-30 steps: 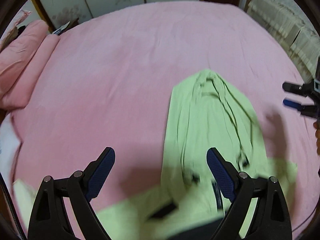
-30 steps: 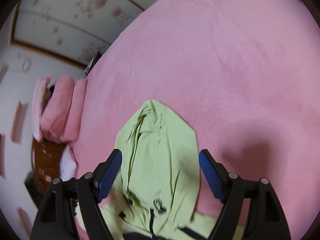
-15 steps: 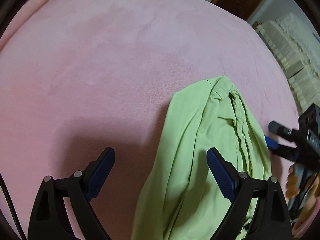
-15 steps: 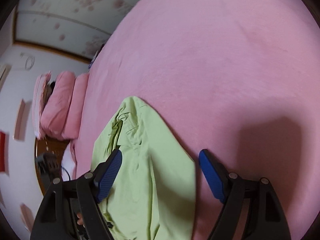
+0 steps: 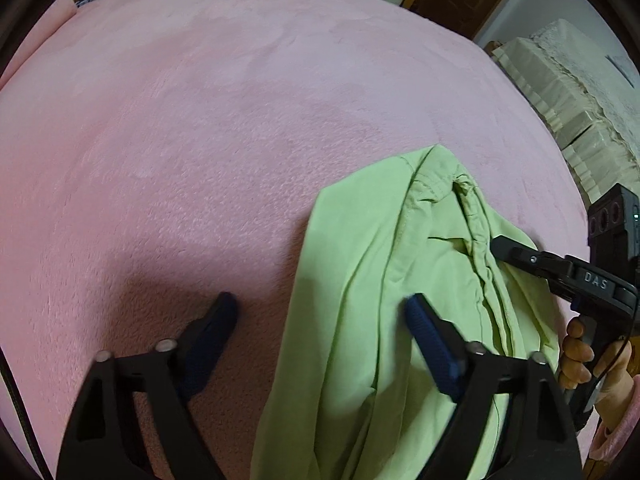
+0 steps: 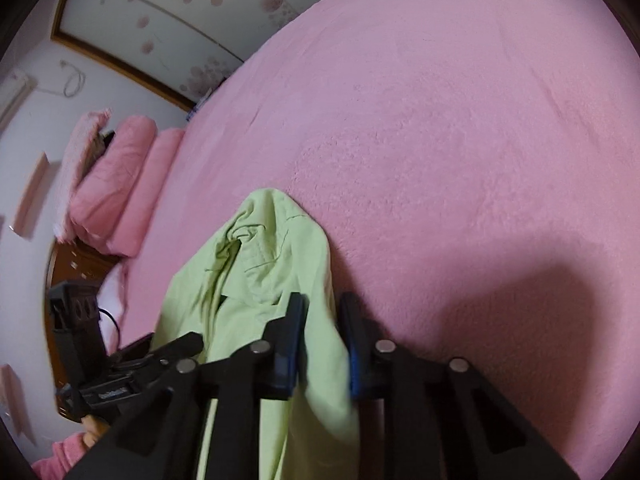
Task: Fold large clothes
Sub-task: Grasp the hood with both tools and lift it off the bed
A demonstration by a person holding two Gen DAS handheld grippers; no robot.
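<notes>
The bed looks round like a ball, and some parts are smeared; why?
Left wrist view: the fisheye lens bows the pink bedspread, and motion blurs the fingers. Right wrist view: same bulge, dark shadow on the bedspread, blurred pillows.

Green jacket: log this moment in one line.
green jacket on pink bed cover | right gripper closing on jacket edge | left gripper closing astride other edge

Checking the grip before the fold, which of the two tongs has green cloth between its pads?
The right tongs: closing on the green garment's edge. The left tongs gape wide, one pad over pink blanket.
</notes>
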